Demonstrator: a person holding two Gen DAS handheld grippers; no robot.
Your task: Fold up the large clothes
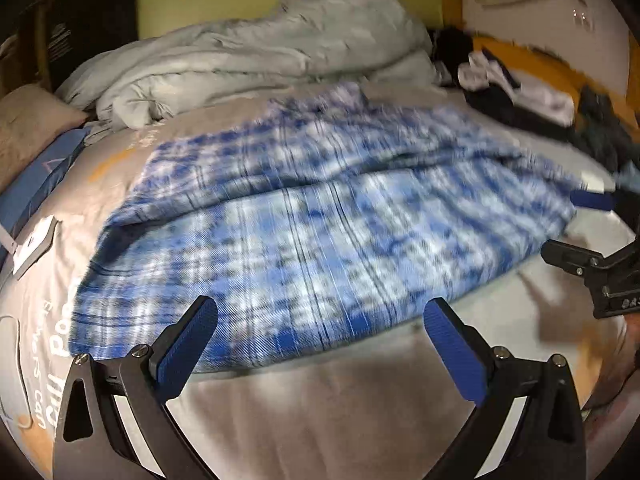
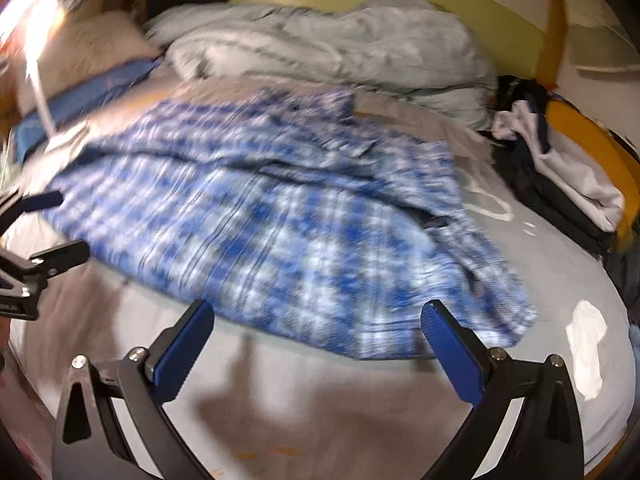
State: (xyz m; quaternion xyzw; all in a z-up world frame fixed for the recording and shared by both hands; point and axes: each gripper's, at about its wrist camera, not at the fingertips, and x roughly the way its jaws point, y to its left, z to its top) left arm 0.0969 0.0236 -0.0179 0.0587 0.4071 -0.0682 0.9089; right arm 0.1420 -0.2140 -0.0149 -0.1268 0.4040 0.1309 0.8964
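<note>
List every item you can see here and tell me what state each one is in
Plaid shirt: spread on the bed, partly folded over, not gripped.
Left tongs: open, empty.
Right tongs: open, empty.
Comforter: bunched up behind the shirt.
Clothes pile: heaped at the bed's edge.
Bed: covered with a gray sheet.

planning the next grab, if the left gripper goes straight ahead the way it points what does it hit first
Most likely the near edge of the plaid shirt: the open left gripper points at it over bare sheet. Depth is unclear in the blur.
</note>
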